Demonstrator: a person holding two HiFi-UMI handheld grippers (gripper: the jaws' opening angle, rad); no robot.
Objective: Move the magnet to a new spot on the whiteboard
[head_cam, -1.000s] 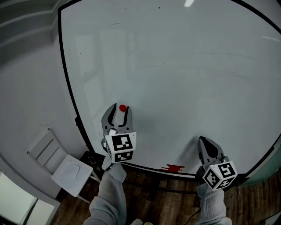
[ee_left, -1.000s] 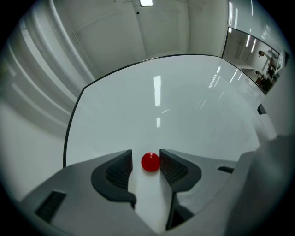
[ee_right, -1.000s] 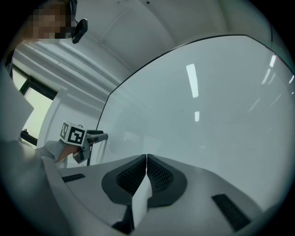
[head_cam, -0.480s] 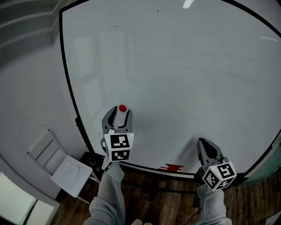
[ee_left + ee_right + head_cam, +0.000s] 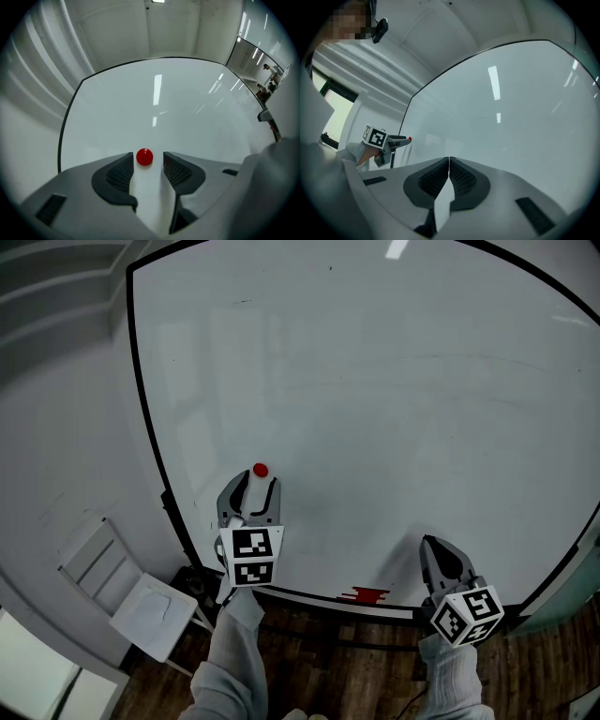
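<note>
A small round red magnet (image 5: 260, 470) sticks to the whiteboard (image 5: 394, 409) near its lower left. My left gripper (image 5: 256, 482) is just below it with its jaws apart; they have just been opening. In the left gripper view the magnet (image 5: 144, 157) sits level with the two fingertips, with a gap on each side and neither pad touching it. My right gripper (image 5: 433, 545) is shut on nothing, near the board's lower right. In the right gripper view its jaws (image 5: 449, 161) meet, and the left gripper (image 5: 405, 139) shows far to the left.
The board's black frame (image 5: 150, 427) curves down its left side and along the bottom, where a red mark (image 5: 367, 596) lies on the rim. A white chair (image 5: 131, 592) stands at lower left over the wooden floor (image 5: 356, 671). A grey wall is left of the board.
The left gripper's jaws have spread off the magnet, and the gripper has drawn back slightly towards me. The magnet stays where it is on the board. The right gripper has kept still.
</note>
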